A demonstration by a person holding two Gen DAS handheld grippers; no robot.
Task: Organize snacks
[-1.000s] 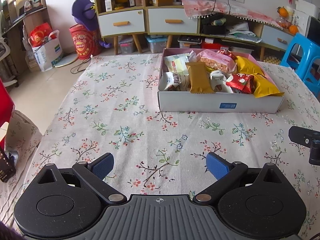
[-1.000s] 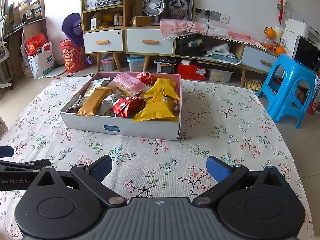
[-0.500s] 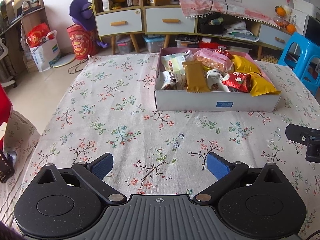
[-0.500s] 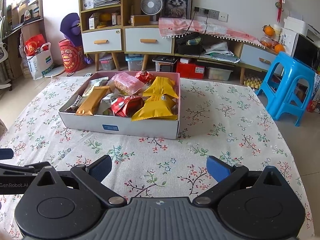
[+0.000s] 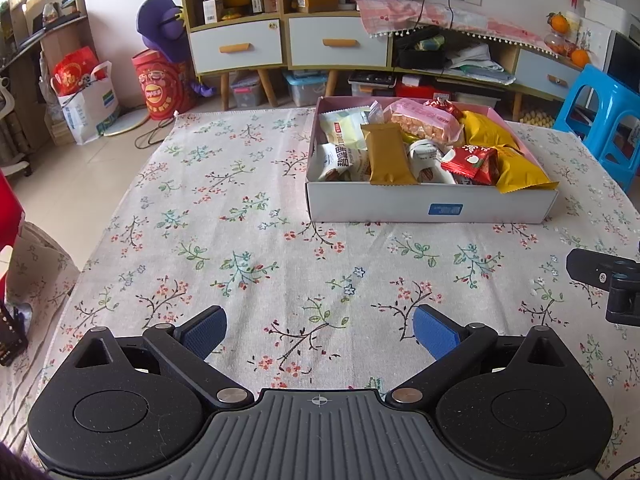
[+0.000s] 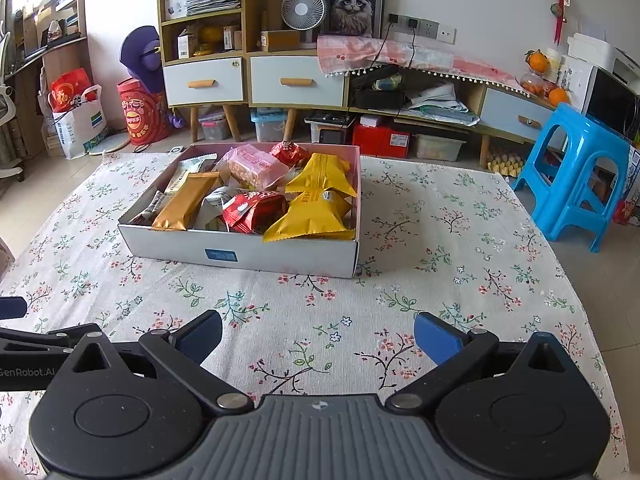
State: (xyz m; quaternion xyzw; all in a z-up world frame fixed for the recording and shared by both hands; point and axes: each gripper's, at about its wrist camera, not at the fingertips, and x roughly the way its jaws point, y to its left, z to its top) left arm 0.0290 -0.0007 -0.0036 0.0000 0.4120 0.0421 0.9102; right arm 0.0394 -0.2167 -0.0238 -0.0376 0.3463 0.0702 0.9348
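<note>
A white box with a pink inside (image 5: 432, 208) (image 6: 248, 254) stands on the floral tablecloth, filled with snack packets: a gold bar (image 5: 388, 154) (image 6: 186, 200), a red packet (image 5: 474, 162) (image 6: 254, 210), yellow bags (image 5: 516, 170) (image 6: 310, 216), a pink packet (image 5: 424, 120) (image 6: 256, 166) and white packets (image 5: 344, 130). My left gripper (image 5: 318, 330) is open and empty, low over the cloth, near and left of the box. My right gripper (image 6: 318, 338) is open and empty, in front of the box. Part of the right gripper shows at the right edge of the left wrist view (image 5: 608, 280).
The floral tablecloth (image 5: 224, 240) (image 6: 460, 240) covers the table. A blue plastic stool (image 6: 576, 172) stands right of the table. Cabinets with drawers (image 6: 296, 80), bags and storage boxes line the far wall. The table's left edge drops to the floor (image 5: 80, 176).
Both grippers have drawn back a little from the box and tilted slightly; the box looks a bit farther. Both stay open and empty.
</note>
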